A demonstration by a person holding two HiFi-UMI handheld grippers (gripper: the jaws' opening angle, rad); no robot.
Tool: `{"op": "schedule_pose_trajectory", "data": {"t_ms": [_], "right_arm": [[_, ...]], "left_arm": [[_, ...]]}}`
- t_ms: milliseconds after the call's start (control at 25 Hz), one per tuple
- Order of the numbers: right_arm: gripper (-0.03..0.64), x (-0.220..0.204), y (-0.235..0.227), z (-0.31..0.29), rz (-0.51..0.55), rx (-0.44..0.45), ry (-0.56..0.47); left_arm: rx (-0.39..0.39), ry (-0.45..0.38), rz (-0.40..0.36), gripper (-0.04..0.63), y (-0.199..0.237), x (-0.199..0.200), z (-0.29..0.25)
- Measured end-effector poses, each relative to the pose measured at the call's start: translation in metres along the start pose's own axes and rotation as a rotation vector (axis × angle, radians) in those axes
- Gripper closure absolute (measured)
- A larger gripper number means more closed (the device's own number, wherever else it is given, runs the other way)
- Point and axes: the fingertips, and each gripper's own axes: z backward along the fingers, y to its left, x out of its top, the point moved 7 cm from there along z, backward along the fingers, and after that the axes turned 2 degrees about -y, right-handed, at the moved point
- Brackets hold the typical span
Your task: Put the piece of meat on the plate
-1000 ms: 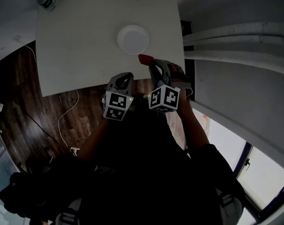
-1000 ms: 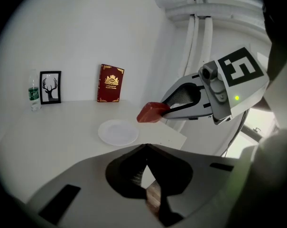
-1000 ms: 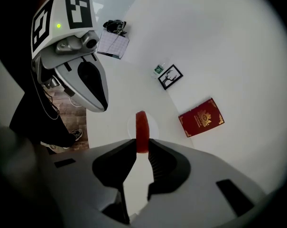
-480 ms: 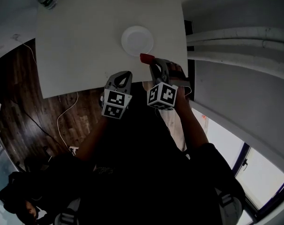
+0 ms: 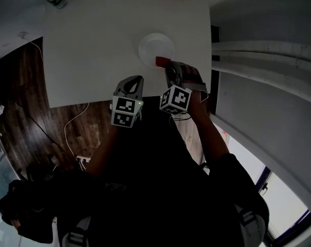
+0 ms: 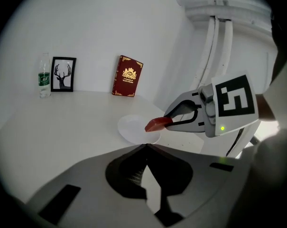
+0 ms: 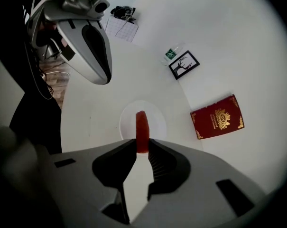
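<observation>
Head view: one white tabletop (image 5: 88, 45) carrying one round white plate (image 5: 152, 44), which sits in the right half, nearer the right edge than the left. Two hand-held grippers hang over the near edge. The right gripper (image 5: 168, 66) is clamped on the single piece of meat (image 5: 162, 61), a red strip gripped by one end and held over the plate's near rim; the plate's own surface shows only bare white. The left gripper (image 5: 133, 81), just beside the right one and apart from it, has its jaws pressed together with nothing between them. Along the far edge stand one red book (image 6: 128, 76), upright, one framed deer picture (image 6: 63, 74) and one water bottle (image 6: 44, 75), the bottle at the far left corner. Broad open tabletop lies between the plate and the left edge, and between the plate and the far row
</observation>
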Motion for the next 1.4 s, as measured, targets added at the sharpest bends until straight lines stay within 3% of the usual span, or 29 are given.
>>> {"op": "schedule_pose_trajectory", "data": {"t_ms": [240, 840, 1400], "right_arm": [[0.525, 0.001, -0.002, -0.011, -0.009, 0.012, 0.027], [0.525, 0.007, -0.003, -0.036, 0.131, -0.035, 0.081], [0.524, 0.008, 0.007, -0.041, 0.102, -0.068, 0.024]], "left_arm": [[-0.005, 0.019, 0.016, 0.594, 0.004, -0.005, -0.003], [0.027, 0.021, 0.081, 0.592, 0.009, -0.01, -0.005], [0.056, 0.013, 0.115, 0.594, 0.01, -0.011, -0.007]]}}
